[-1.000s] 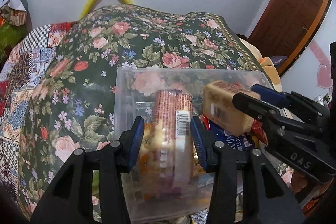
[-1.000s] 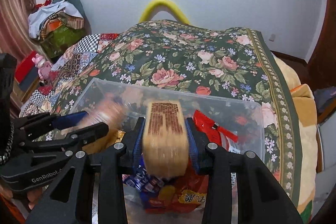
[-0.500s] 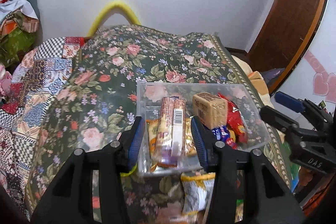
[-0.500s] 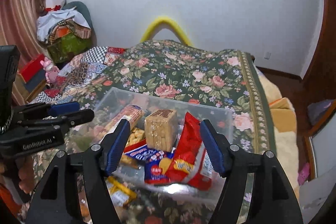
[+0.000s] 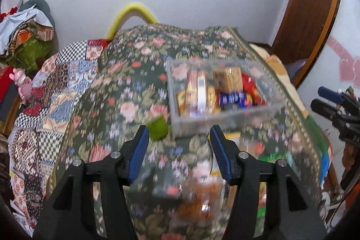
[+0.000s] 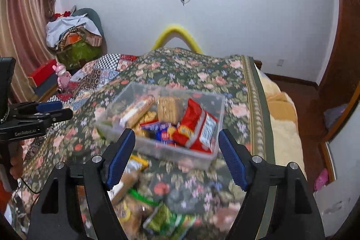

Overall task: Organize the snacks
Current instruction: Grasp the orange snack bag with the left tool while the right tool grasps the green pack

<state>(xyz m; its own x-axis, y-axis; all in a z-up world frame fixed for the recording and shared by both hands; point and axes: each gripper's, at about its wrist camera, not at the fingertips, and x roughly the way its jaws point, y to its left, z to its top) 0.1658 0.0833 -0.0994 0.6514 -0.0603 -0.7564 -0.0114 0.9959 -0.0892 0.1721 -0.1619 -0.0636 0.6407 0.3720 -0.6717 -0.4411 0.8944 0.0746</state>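
a bed under a dark floral bedspread (image 6: pixel 171 73) fills both views, with a patchwork quilt (image 5: pixel 56 91) along its left side. on the bedspread sits a clear plastic bin (image 6: pixel 209 158), loaded with snacks: a red snack bag (image 6: pixel 198 120) leaning at the right, a stack of brown crackers (image 6: pixel 168 107) upright in the middle, a long biscuit pack (image 6: pixel 137 113) slanting at the left, and a blue wrapped packet (image 6: pixel 163 134) lying low at the front. in the left wrist view the same bin (image 5: pixel 225 122) stands ahead and to the right, and a small green thing (image 5: pixel 158 128) lies just beside its near left corner; motion blur hides what it is. more snack packs (image 6: pixel 137 199) lie loose on the bedspread in front of the bin, blurred, one of them green.

the right claw (image 6: pixel 176 156) is well spread and opening, with nothing between its blue pads; the bin sits beyond its tips. the left claw (image 5: pixel 178 151) is partly spread and also opening, empty, over bare bedspread short of the bin.
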